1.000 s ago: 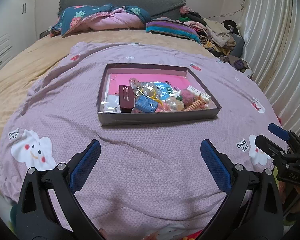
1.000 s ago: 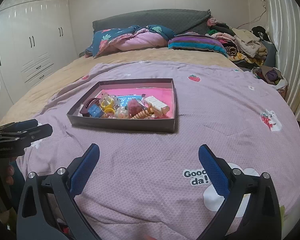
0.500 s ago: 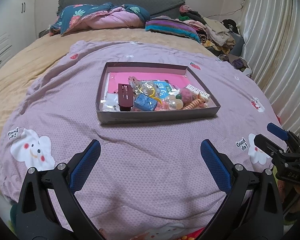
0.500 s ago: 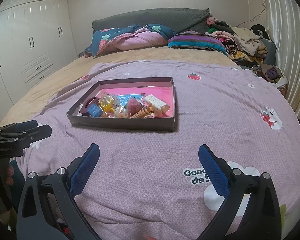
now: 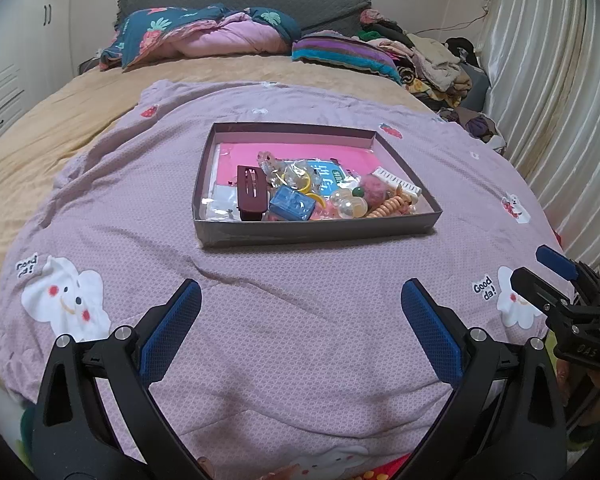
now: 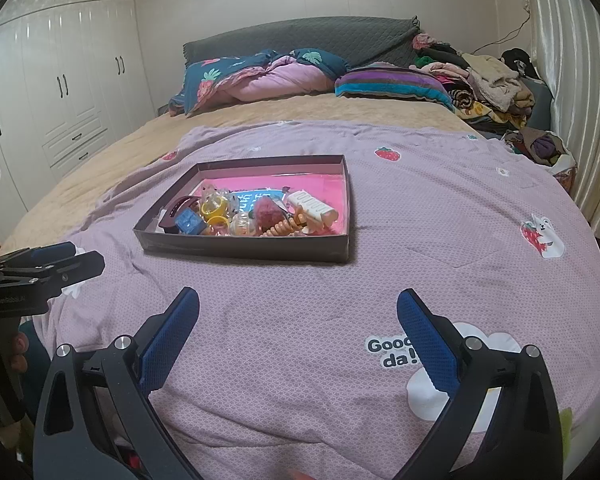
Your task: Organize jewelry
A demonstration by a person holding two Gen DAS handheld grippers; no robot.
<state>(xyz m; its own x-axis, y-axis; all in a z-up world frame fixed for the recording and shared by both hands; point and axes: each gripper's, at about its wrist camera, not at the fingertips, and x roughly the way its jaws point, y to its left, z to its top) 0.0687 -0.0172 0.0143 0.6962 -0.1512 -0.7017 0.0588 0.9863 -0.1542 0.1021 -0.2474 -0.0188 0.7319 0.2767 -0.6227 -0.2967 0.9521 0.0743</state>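
Lilac bedspread [image 5: 300,320] covers the near end of the bed, with the shallow box [image 5: 316,232] of jewelry lying mid-spread. Left of the box's near wall hovers the left gripper [image 5: 300,316], fingers wide apart and empty; right of it the right gripper [image 6: 298,316], likewise spread. Since a second ago the box looms slightly nearer, suggesting an approach. Trinkets lie heaped against the box's near wall.

left gripper [image 5: 300,316]: spread wide, empty | right gripper [image 6: 298,316]: spread wide, empty
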